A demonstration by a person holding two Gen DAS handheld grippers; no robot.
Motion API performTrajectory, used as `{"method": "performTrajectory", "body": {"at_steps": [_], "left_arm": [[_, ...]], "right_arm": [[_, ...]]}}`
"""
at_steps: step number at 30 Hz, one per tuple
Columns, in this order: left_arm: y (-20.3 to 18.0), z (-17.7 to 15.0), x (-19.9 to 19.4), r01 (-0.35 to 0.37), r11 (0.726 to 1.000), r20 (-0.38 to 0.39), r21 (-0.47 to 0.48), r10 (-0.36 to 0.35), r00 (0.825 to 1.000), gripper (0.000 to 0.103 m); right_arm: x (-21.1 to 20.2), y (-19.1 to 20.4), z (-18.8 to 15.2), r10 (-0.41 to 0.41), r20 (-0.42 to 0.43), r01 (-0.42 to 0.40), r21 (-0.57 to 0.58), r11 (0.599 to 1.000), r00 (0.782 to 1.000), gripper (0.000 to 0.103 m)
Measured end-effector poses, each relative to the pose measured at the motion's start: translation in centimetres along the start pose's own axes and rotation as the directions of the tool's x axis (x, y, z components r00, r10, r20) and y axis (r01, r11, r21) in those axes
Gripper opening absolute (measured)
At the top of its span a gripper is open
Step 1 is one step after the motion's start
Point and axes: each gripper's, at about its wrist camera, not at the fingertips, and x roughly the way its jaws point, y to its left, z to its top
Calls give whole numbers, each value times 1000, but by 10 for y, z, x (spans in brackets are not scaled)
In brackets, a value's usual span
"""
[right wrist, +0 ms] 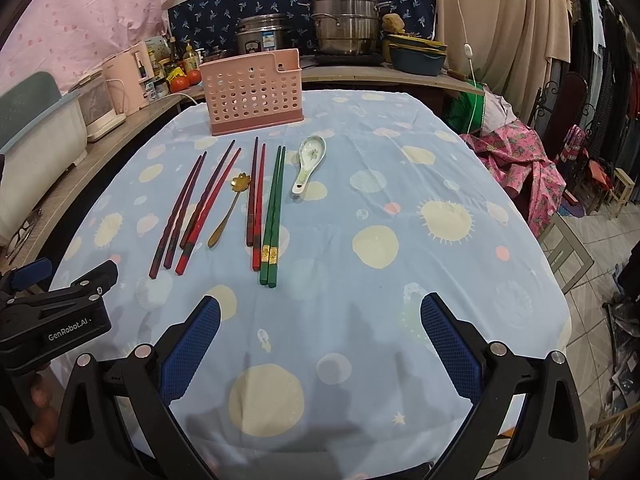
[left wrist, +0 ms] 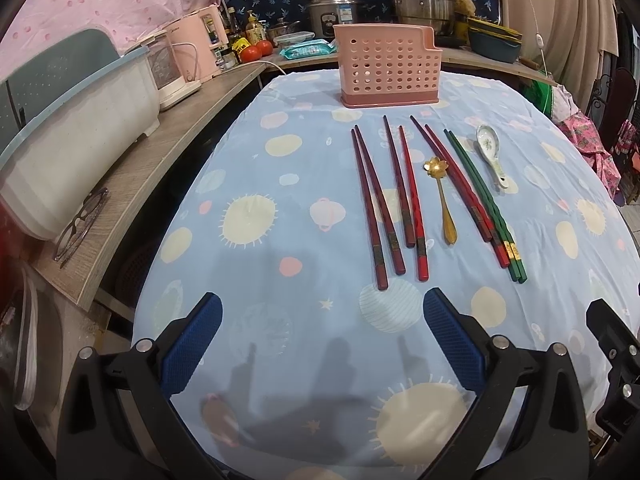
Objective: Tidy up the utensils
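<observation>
The left gripper (left wrist: 322, 312) and right gripper (right wrist: 320, 312) both hover with fingers spread wide, holding nothing. Ahead of the fingers, the chopsticks (left wrist: 404, 196), gold spoon (left wrist: 442, 200) and ceramic spoon (left wrist: 492, 152) lie lengthwise toward the pink holder (left wrist: 388, 66), likely for direct end pickup. The counter (right wrist: 400, 220) offers open room right of the fingers.

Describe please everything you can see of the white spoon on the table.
The white spoon looks ceramic, glossy, with a small green floral print inside its deep bowl and along its short handle. It lies flat on the blue patterned tablecloth, bowl up and pointing toward the pink basket, just right of the green chopsticks, apart from them. Nothing touches it but the cloth.
</observation>
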Motion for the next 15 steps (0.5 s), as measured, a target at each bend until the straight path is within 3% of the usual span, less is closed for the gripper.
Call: {"method": "performTrajectory", "body": {"at_steps": [15], "left_arm": [[3,0,0,-2,1000,-4,0,2,1000,96]], "right_arm": [[1,0,0,-3,2,3,-1,1000,1000,96]]}}
